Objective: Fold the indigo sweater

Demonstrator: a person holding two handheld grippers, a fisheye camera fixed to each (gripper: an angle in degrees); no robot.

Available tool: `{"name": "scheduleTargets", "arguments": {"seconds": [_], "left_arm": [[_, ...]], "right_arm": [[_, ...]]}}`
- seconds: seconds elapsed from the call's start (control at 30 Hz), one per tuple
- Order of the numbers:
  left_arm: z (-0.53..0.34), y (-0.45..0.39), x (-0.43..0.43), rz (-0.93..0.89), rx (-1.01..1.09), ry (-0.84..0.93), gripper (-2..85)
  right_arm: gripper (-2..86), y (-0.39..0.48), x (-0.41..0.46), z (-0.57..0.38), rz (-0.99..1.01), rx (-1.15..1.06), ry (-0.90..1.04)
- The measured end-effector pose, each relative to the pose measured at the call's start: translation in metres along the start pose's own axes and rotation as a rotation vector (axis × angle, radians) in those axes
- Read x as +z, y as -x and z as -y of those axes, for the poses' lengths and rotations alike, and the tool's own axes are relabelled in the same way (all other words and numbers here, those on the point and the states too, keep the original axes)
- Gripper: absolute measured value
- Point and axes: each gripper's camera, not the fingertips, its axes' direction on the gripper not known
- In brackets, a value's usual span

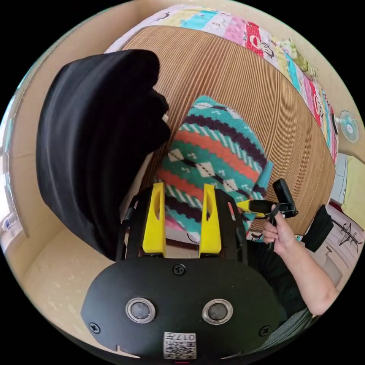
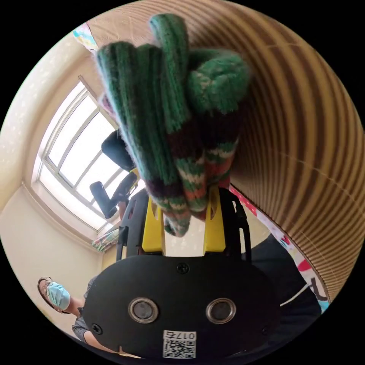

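On the striped mat [image 1: 235, 76] lies the folded patterned sweater [image 1: 216, 152], just ahead of the left gripper [image 1: 181, 216] — jaws spread, empty, a black garment [image 1: 95, 144] beside them. The right gripper [image 2: 184, 218] is nearer — its jaws seemingly pinching the sweater's edge.

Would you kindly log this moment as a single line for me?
left gripper open, facing patterned sweater | right gripper shut on patterned sweater | dark garment hanging beside left gripper | striped mat underneath
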Motion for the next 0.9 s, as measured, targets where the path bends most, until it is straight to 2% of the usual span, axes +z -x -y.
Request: {"name": "scheduleTargets", "arguments": {"seconds": [0.1,0.17,0.3,0.4,0.53,0.73,0.83,0.9], "left_arm": [[-0.015,0.004,0.028,-0.049,0.014,0.092,13.5],[-0.027,-0.006,0.058,-0.072,0.048,0.156,12.9],[-0.055,-0.044,0.082,0.017,0.019,0.092,12.6],[-0.064,-0.072,0.093,0.116,-0.018,0.052,12.3],[-0.060,-0.094,0.120,0.176,-0.021,0.073,11.6],[-0.061,-0.095,0.120,0.092,-0.186,0.074,11.0],[-0.085,-0.099,0.114,0.049,-0.356,0.026,9.3],[-0.118,-0.092,0.112,-0.131,-0.618,-0.010,7.8]], "right_arm": [[17.1,0.038,0.030,0.022,-0.126,-0.055,0.062],[16.3,0.058,0.025,0.025,-0.285,-0.103,0.111],[12.4,0.060,-0.033,0.003,-0.299,-0.168,0.142],[6.4,0.041,-0.112,-0.038,-0.194,-0.168,0.108],[2.4,0.006,-0.231,-0.138,-0.176,-0.041,-0.109],[0.8,-0.024,-0.353,-0.308,-0.091,0.023,-0.541],[0.8,-0.049,-0.383,-0.383,-0.029,0.084,-0.734],[1.0,-0.069,-0.391,-0.423,0.040,0.118,-0.837]]}}
